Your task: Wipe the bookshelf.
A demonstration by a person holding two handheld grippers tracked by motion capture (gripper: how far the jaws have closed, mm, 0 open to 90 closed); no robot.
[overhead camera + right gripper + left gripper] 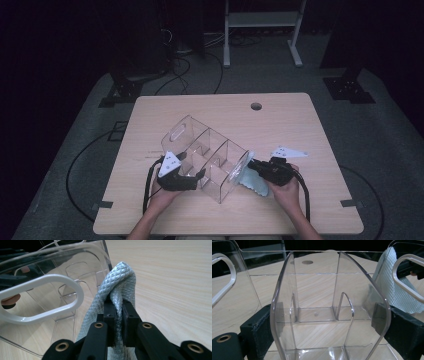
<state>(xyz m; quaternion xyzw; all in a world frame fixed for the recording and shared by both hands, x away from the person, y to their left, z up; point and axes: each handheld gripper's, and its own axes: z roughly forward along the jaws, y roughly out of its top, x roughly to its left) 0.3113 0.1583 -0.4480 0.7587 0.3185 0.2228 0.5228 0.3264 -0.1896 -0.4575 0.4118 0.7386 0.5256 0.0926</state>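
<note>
1. My landmark is the clear organizer (207, 157), a see-through divided bin sitting tilted near the middle of the wooden table (300, 125), with a white-rimmed handle cut-out at each end.
2. The left gripper (197, 176) stands at the organizer's near side wall. In the left gripper view, its two black jaws bracket the curved plastic wall (329, 315), one on each side. They look pressed against it, so I read this as a clamp that keeps the bin steady.
3. The right gripper (252, 164) is at the organizer's right end. Its jaws are nearly closed and pinch a fold of the pale blue cloth (120, 285).
4. The cloth bunches up from the jaws and rests against the outside of the organizer's end wall, just beside the handle cut-out (47, 298). I judge it is held there for wiping that face.
5. The rest of the cloth (255, 187) trails onto the table below that end.
6. One hand braces and the other rubs. Without the brace, I expect the light bin would slide.
</note>
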